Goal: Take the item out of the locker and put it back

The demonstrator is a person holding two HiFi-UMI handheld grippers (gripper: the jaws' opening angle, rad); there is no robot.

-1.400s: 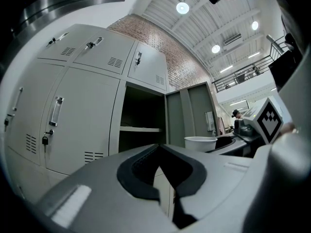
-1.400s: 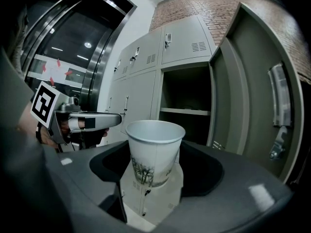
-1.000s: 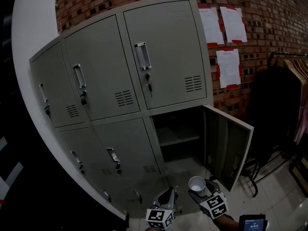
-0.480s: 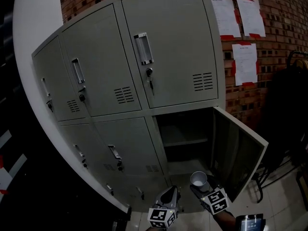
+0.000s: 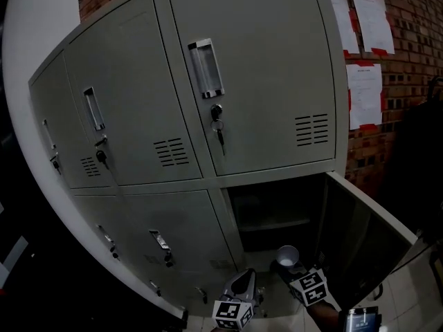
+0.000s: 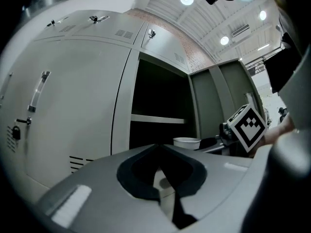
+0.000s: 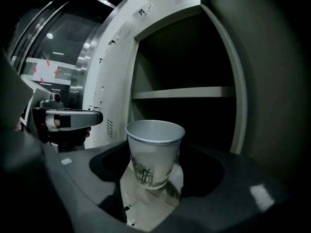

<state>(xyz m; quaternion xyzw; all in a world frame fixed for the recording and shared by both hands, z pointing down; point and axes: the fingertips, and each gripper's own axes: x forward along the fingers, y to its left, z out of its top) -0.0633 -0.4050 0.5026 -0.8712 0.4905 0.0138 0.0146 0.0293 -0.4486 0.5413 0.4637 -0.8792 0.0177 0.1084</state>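
A white paper cup [image 7: 154, 154] with a tree print stands upright between my right gripper's [image 7: 155, 147] jaws, which are shut on it. In the head view the cup [image 5: 286, 256] hangs just in front of the open lower-right locker compartment [image 5: 273, 209], whose door [image 5: 363, 237] swings out to the right. A shelf [image 7: 184, 92] crosses the dark compartment. My left gripper [image 5: 243, 282] floats to the cup's left, jaws shut and empty [image 6: 158, 147]. From the left gripper view, the cup [image 6: 187, 142] and the right gripper's marker cube [image 6: 248, 126] show at the right.
The other grey locker doors are shut; one above has a handle [image 5: 205, 68] and a key [image 5: 219, 131] in its lock. Papers [image 5: 365, 95] hang on the brick wall at the right. A white column [image 5: 31, 33] rises at the left. A small screen [image 5: 360, 319] sits bottom right.
The locker has grown larger in the head view as both grippers moved toward the open compartment. The cup stays held in the right gripper, now closer to the opening.
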